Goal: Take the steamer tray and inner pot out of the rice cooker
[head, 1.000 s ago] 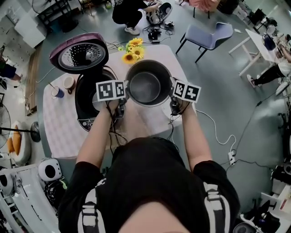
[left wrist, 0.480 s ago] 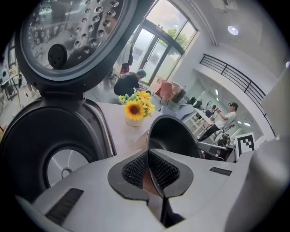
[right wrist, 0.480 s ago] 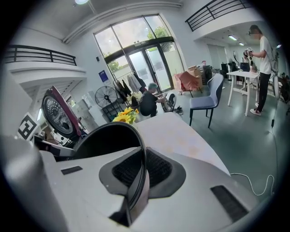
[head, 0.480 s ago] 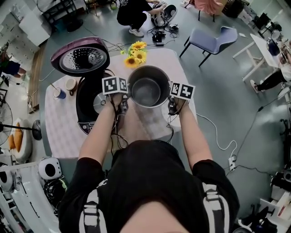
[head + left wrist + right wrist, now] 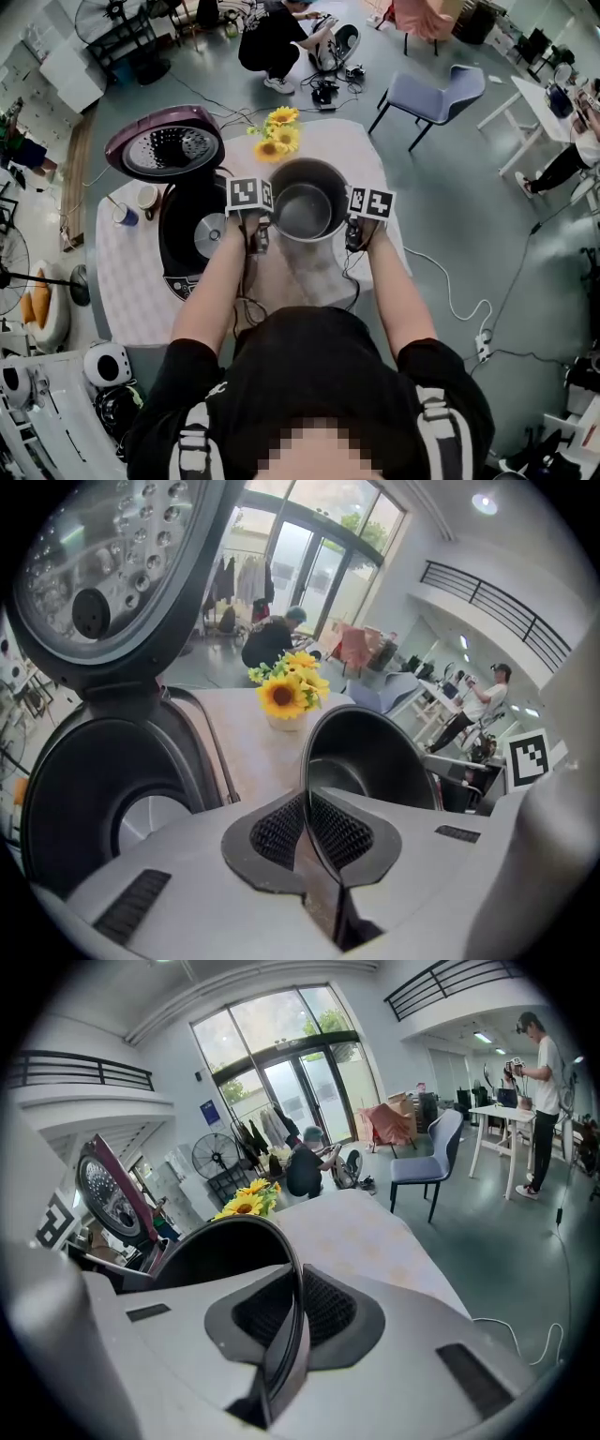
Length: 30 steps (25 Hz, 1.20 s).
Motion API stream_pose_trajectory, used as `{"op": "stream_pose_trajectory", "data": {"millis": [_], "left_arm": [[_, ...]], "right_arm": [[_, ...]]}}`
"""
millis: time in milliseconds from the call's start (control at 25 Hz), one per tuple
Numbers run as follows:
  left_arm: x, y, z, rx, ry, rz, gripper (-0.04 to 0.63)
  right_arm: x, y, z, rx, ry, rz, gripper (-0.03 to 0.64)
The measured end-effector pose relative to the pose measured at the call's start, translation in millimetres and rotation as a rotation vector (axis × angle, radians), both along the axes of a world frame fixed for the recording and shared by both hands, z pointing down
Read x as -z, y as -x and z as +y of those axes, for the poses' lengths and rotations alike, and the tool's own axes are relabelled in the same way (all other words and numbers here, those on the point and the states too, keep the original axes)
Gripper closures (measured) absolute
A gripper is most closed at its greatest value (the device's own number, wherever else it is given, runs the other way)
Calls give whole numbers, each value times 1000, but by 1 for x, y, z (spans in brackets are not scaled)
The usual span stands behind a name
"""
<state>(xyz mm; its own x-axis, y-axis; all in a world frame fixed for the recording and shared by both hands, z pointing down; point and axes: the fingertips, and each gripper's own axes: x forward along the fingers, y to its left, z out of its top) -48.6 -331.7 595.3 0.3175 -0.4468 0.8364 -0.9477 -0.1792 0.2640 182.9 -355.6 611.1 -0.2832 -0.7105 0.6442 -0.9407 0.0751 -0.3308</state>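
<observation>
The dark metal inner pot [image 5: 307,209] hangs just over the table, right of the rice cooker [image 5: 192,234], whose purple lid [image 5: 169,141] stands open over an empty well. My left gripper [image 5: 261,234] is shut on the pot's left rim [image 5: 306,789]. My right gripper [image 5: 354,234] is shut on the pot's right rim [image 5: 292,1307]. The pot's inside [image 5: 375,761] looks empty. No steamer tray shows in any view.
A vase of sunflowers [image 5: 274,131] stands at the table's far edge behind the pot. Two cups [image 5: 131,206] sit left of the cooker. The table [image 5: 366,150] has a light cloth. A chair [image 5: 427,84] and seated people are beyond it.
Both grippers have carried the pot lower and farther from me, toward the table's middle; it now looks smaller and closer to the tabletop. The grip on both rims is unchanged.
</observation>
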Motion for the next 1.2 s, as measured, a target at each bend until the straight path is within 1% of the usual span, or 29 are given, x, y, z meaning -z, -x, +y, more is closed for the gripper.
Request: {"op": "stream_pose_trajectory", "data": {"millis": [200,360,480,680,800,920,960,1000,1040,1080,1200], "left_arm": [[-7,-2,0,4,57,-56,572],[-12,-3,4,-24,98,-94,571],[-16,-9,7,-72,134,-133,569],[-34,-18,5,-192,178,-260,551],[-42,-19,8,-247,209,-316,534],[-40,-22,9,-266,201,-343,514],[-40,-23,9,-264,199,-345,486],[-41,-25,9,-263,196,-345,474],[-41,-25,10,-264,190,-348,465],[-39,-26,10,-269,175,-357,457],[-23,-25,5,-298,79,-420,456]], "right_arm": [[-5,0,-3,23,14,34,586],[-16,1,0,45,54,64,584],[-19,-3,2,44,55,72,584],[-15,-10,-5,32,23,75,583],[-17,-11,-8,45,18,67,583],[-16,-11,-11,65,-4,69,583],[-17,-10,-11,72,-8,79,583],[-18,-9,-11,81,-9,89,583],[-20,-7,-10,88,-9,98,557],[-21,-6,-9,90,-15,104,520],[-14,-7,-10,74,-75,108,496]]}}
